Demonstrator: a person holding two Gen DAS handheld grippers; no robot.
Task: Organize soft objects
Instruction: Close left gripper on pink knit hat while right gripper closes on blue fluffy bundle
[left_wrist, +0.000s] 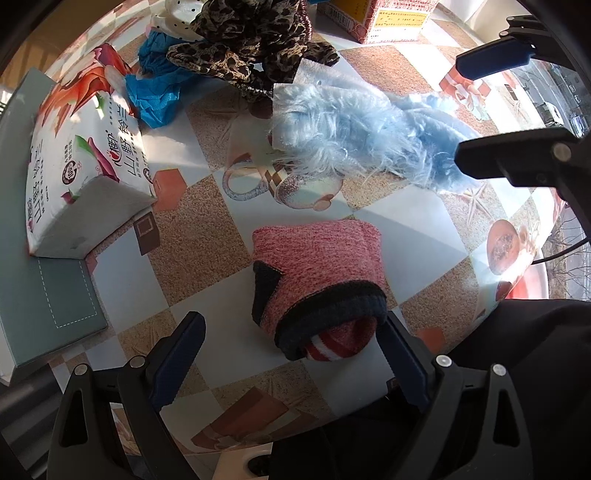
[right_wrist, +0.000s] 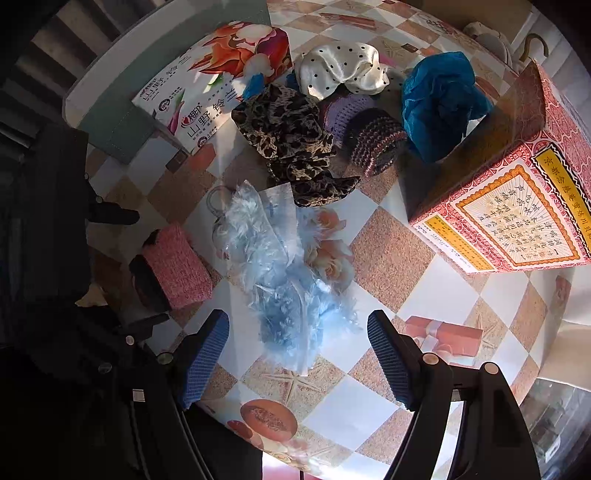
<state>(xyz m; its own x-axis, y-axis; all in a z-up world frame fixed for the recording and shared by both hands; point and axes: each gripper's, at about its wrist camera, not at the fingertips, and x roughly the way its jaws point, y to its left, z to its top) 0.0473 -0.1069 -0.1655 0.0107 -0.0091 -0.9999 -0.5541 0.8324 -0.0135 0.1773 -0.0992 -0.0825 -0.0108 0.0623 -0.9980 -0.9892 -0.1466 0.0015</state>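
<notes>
A rolled pink knit sock bundle (left_wrist: 317, 273) with a dark cuff lies on the patterned tablecloth (left_wrist: 207, 240). My left gripper (left_wrist: 291, 356) stands open straight above it, with the cuff end between the fingers and the right finger (left_wrist: 402, 365) close beside it. A pale blue fluffy piece in clear plastic (right_wrist: 280, 273) lies in the middle. My right gripper (right_wrist: 299, 350) is open over its near end and holds nothing. The sock bundle (right_wrist: 173, 266) shows at the left of the right wrist view.
At the back lies a heap: leopard-print cloth (right_wrist: 288, 136), white dotted satin (right_wrist: 340, 66), purple knit (right_wrist: 365, 125), blue crinkled cloth (right_wrist: 439, 99). A red printed box (right_wrist: 517, 184) stands at the right, a tissue pack (right_wrist: 207, 81) at the left. The table's edge runs near.
</notes>
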